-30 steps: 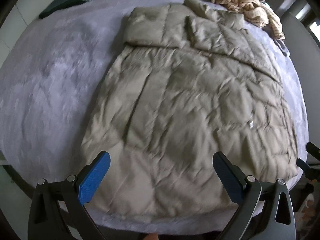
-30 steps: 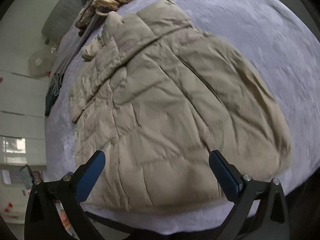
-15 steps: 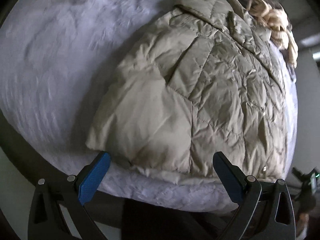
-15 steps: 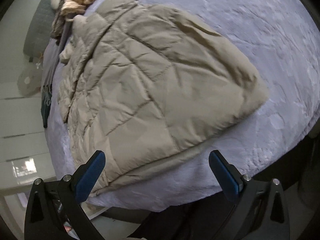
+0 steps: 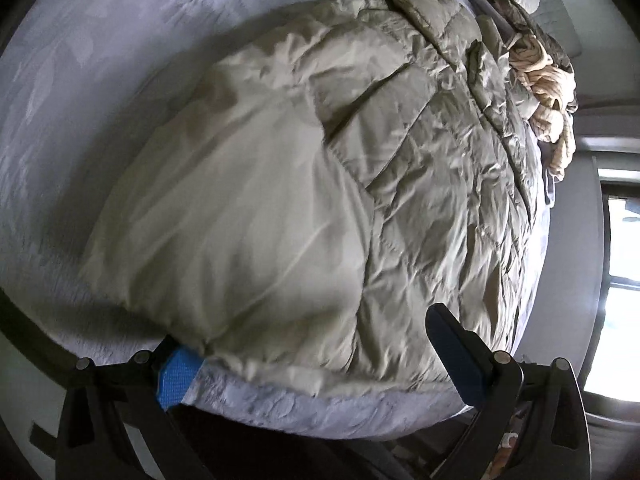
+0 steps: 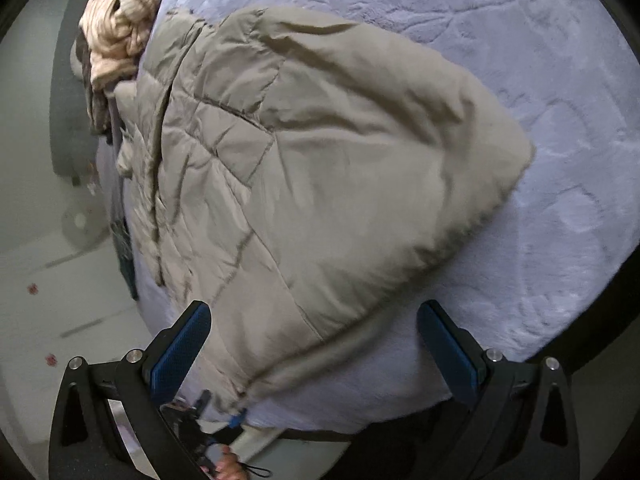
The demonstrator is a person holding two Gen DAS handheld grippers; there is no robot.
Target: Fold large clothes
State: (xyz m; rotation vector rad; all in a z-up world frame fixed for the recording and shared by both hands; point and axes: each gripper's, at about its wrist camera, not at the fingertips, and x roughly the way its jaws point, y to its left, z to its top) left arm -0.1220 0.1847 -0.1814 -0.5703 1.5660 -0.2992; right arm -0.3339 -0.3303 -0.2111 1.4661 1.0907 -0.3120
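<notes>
Left hand-held gripper (image 5: pixel 320 344) low at jacket (image 5: pixel 320 184) hem (jaws wide), right (image 6: pixel 314 338) likewise

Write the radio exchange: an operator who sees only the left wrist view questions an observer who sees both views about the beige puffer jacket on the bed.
Operator: My left gripper is open at the jacket hem. What is the right gripper doing?
Observer: The right gripper is open too, with one finger on each side of the hem edge and not closed on it.
Operator: Is anything loose down there?
Observer: Yes. A drawstring end hangs from the hem corner nearest that gripper, at the edge of the bed.
</notes>
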